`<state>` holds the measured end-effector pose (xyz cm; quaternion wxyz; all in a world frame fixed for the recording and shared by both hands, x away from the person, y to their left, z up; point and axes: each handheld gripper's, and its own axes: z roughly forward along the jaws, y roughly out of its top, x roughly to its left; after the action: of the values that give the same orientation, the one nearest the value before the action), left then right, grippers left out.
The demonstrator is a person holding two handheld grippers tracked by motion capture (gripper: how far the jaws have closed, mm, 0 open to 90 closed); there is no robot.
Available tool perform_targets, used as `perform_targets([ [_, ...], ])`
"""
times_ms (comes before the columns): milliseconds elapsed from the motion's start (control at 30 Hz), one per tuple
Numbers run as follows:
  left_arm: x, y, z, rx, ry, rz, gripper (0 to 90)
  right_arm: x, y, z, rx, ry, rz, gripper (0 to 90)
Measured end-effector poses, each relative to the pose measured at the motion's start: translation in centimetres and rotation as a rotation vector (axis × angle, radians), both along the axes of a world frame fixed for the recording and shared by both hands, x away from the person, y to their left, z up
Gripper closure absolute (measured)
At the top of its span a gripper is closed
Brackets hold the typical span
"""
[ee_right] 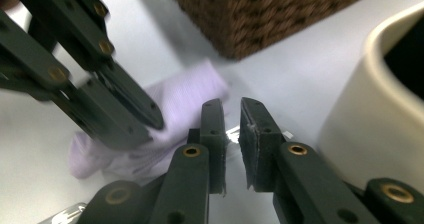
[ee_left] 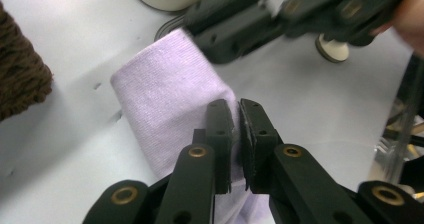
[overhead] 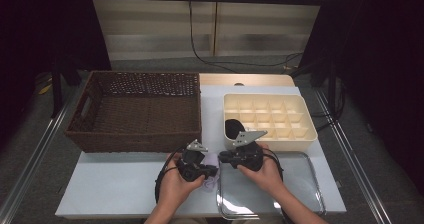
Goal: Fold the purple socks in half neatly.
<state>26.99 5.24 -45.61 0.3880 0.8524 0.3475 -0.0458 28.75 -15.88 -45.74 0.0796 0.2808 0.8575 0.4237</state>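
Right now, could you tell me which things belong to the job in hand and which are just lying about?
In the job:
lilac sock
left tongs, shut on the sock
right tongs, beside the sock
cream organiser

Lying about:
wicker basket
clear lid
table

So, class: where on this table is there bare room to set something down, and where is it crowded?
Bare table lies in front of the wicker basket, left of the left gripper. The clear tray also looks bare right of the hand. It is crowded at the front middle, where both grippers meet at the lilac cloth below the cream divided box.
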Motion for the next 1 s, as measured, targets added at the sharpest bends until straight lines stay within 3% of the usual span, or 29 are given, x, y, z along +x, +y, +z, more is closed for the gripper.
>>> perform_targets([
  [167, -0.2, -0.2, -0.1, -0.005, -0.012, 0.003, 83.6, 0.1, 0.7, 0.8, 0.015, -0.009, 0.01, 78.9],
  [267, -0.2, -0.1, -0.2, -0.011, -0.017, 0.006, 82.7, 0.4, 1.6, 0.3, 0.003, 0.001, 0.021, 77.7],
  [367, -0.2, -0.1, -0.2, -0.018, -0.019, 0.001, 80.5, 0.4, 2.2, -0.7, -0.046, 0.011, 0.036, 78.8],
  [467, -0.2, 0.0, -0.1, -0.036, -0.023, -0.006, 75.6, 0.6, 2.1, -1.3, -0.022, 0.033, 0.03, 80.1],
  [567, -0.3, 0.2, 0.4, -0.037, -0.03, -0.014, 71.7, 0.6, 2.0, -1.3, -0.031, 0.034, 0.034, 80.6],
  [767, 0.1, 2.0, 2.0, -0.087, -0.026, 0.044, 71.9, 0.5, 1.9, -1.4, -0.033, 0.02, 0.036, 80.7],
  [833, 0.2, 2.8, 2.3, -0.056, -0.039, 0.07, 75.8, 0.4, 1.9, -1.4, -0.028, 0.024, 0.032, 80.8],
  [900, 0.3, 3.1, 1.9, -0.071, 0.004, 0.062, 80.6, 0.4, 1.9, -1.4, -0.036, 0.016, 0.033, 80.8],
  [933, 0.2, 3.0, 1.6, -0.069, 0.007, 0.059, 80.7, 0.3, 1.9, -1.4, -0.032, 0.021, 0.029, 80.8],
  [1000, 0.0, 2.1, 0.6, -0.036, 0.023, 0.025, 81.9, 0.4, 1.8, -1.4, -0.034, 0.017, 0.029, 80.8],
])
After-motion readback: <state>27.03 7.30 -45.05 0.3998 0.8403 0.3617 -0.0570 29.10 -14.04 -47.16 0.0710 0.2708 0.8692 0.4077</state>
